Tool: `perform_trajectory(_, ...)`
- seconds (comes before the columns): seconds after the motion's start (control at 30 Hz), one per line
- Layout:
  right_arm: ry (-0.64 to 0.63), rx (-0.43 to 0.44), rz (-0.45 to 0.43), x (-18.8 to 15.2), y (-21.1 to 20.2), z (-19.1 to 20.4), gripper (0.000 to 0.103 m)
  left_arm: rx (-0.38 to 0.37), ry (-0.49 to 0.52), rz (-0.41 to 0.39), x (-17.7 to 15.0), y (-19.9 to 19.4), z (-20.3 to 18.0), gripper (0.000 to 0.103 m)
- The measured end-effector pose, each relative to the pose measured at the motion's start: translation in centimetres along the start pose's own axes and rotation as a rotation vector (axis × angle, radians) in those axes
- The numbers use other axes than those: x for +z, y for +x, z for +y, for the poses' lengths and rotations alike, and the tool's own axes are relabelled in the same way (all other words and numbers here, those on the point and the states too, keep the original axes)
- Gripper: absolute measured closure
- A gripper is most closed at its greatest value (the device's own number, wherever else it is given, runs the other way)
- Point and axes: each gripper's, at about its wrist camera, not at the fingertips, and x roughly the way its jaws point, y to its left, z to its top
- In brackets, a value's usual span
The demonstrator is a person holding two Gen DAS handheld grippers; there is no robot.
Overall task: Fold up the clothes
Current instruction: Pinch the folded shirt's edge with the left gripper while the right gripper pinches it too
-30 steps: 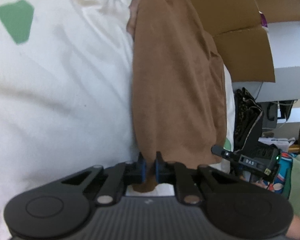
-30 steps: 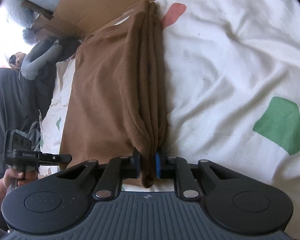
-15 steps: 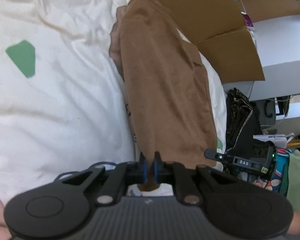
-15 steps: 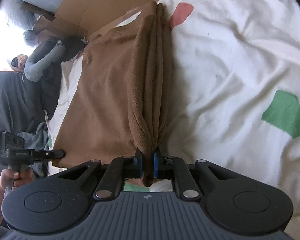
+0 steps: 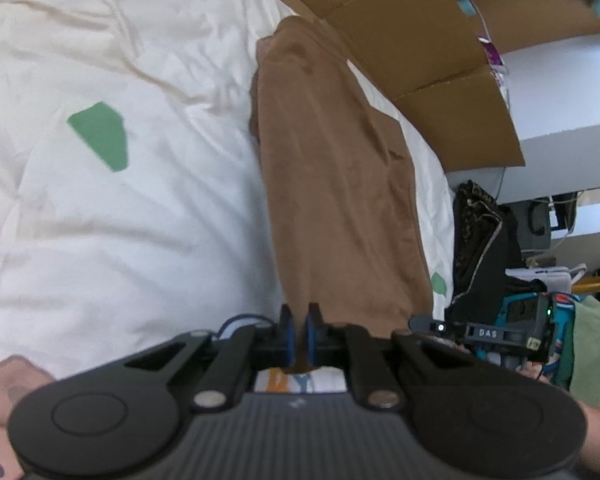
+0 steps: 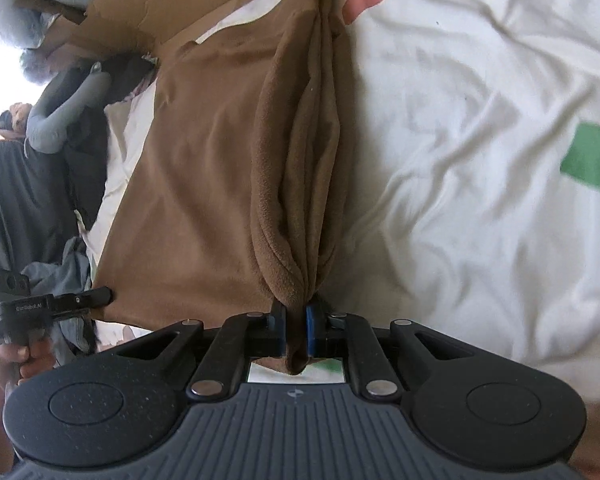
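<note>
1. Right now you have the left gripper (image 5: 298, 334) clenched on one near corner of the brown garment (image 5: 340, 184), its blue pads (image 5: 286, 334) pinching a thin edge of the cloth so it cannot slip while it hangs.
2. Your right gripper (image 6: 296, 330) is likewise clamped on the garment's other near corner; more layers bunch between its pads, because that side carries the thick folded-over edge (image 6: 300, 184).
3. The garment stretches away from both grippers along the white bedsheet (image 5: 120, 220), its far end resting near the cardboard (image 5: 400, 40) at the head of the bed. Holding two corners of the same end keeps the edge taut and straight, which is what a clean fold needs.
4. Both grippers point steeply down at the cloth, so the near end looks raised off the sheet while the far end stays anchored by its own weight.
5. Judging by this, you are mid-fold: the likely next move is to carry the held end over toward the far end.
6. Watch the bunched side. Soft, thick fabric may sag unevenly, so keep both corners level or the fold may land skewed.
</note>
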Motion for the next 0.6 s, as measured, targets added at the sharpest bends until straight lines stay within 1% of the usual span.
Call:
perform_trajectory(0.27, 0.128, -0.003, -0.062, -4.9, -0.3, 1.4, 0.096, 0.011, -0.007, 0.048, -1.5, -1.2, 2.5, 0.097)
perform_trajectory(0.4, 0.184, 0.005, -0.083, -7.5, 0.0, 2.3, 0.096, 0.022, 0.026, 0.077, -1.8, -2.5, 3.3, 0.097)
perform_trajectory(0.5, 0.184, 0.009, -0.079, -9.0, 0.6, 3.9, 0.096, 0.045, 0.042, 0.102, -1.9, -3.2, 3.8, 0.097)
perform_trajectory(0.6, 0.185, 0.002, -0.070, -10.3, 1.0, 5.0, 0.096, 0.044, 0.037, 0.121, -2.4, -3.7, 4.1, 0.097)
